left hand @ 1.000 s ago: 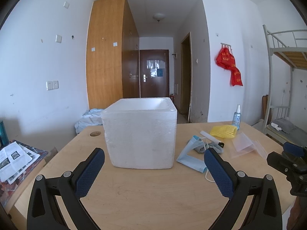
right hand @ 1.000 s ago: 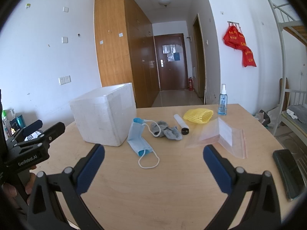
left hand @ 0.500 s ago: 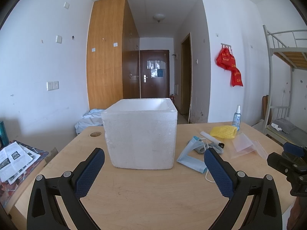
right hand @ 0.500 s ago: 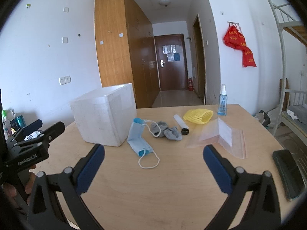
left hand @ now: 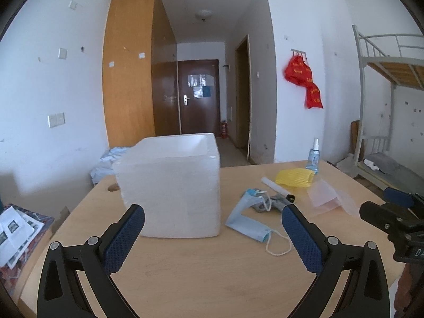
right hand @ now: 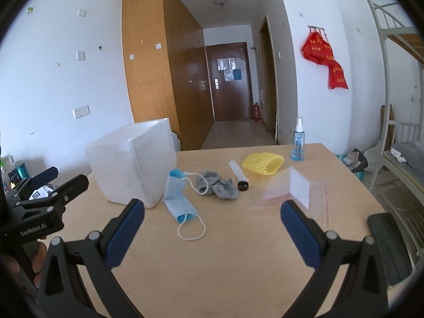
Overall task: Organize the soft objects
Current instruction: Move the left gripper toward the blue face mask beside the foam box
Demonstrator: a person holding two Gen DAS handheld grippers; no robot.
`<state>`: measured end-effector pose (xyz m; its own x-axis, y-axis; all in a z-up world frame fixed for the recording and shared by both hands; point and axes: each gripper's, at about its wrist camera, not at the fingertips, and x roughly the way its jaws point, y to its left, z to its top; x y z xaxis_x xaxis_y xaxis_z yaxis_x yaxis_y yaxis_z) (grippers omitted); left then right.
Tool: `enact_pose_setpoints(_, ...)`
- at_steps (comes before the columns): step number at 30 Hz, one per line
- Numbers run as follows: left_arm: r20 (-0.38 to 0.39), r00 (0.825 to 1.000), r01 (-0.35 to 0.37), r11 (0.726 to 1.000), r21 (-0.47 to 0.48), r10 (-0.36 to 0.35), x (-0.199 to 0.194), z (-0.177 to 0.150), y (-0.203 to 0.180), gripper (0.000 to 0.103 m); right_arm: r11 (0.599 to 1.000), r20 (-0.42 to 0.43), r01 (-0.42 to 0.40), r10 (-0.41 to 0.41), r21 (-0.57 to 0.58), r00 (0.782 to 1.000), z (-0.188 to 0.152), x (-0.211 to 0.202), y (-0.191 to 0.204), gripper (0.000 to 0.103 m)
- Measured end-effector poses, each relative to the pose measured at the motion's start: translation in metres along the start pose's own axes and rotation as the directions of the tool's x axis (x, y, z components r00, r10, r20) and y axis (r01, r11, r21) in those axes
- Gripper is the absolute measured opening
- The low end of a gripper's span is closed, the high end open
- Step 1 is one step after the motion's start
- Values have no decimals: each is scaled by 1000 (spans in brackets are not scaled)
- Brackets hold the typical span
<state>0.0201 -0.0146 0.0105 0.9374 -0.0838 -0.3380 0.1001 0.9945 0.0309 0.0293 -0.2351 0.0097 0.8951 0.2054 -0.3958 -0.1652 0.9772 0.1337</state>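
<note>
**Nothing gripped yet, soft things loose beside the box**

Both tongs spread wide and empty — left gripper (left hand: 213,229) low over the near table edge facing the foam box (left hand: 172,188); right gripper (right hand: 212,228) low over bare wood in front of the face mask (right hand: 178,197); neither touching anything.

Soft things scattered on the table (right hand: 225,270) right of the box: face mask just beside the box's near right corner; grey sock (right hand: 217,185) behind it, crumpled, with one ear loop draped across it; yellow foam net (right hand: 262,163) further back near the spray bottle (right hand: 298,143); clear zip bag (right hand: 291,193) lying flat to the right; white tube (right hand: 238,173) between sock and net.

Mask folded and lying long, long axis running from the back corner by the box toward the near edge, slanting slightly right in the right wrist view; loose ear loop (right hand: 190,229) trailing off the near end toward the gripper.

Likely trouble, judged from this layout: pinching only the thin loop, leaving the mask dangling and liable to slip free; lifting the mask with the far loop lying over the sock, dragging the sock along; closing on thin flat fabric against the wood and catching nothing — a shallow, low approach probably needed; nudging the light box while reaching past it.
</note>
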Motion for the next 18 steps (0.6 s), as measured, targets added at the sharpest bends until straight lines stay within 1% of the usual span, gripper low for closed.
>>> enact_pose_setpoints(8,-32,999,41,998,41,-39,15,8,-22,103,999,-13,41,-41,-11,999,11,9,-13,103)
enact_pose_setpoints(13,-75,994,82,995,59,-77,31,14,-38,103,997,-42,77,-77,4,996,19,16,-30,103)
enact_pose_setpoints(16,-85,993,86,994,70,-80,41,18,-48,103,995,-62,98,-98,10,993,23,23,-41,103)
enact_pose_setpoints(18,-96,992,94,993,73,-87,45,18,-52,103,995,-72,97,-95,24,993,23,26,-48,103)
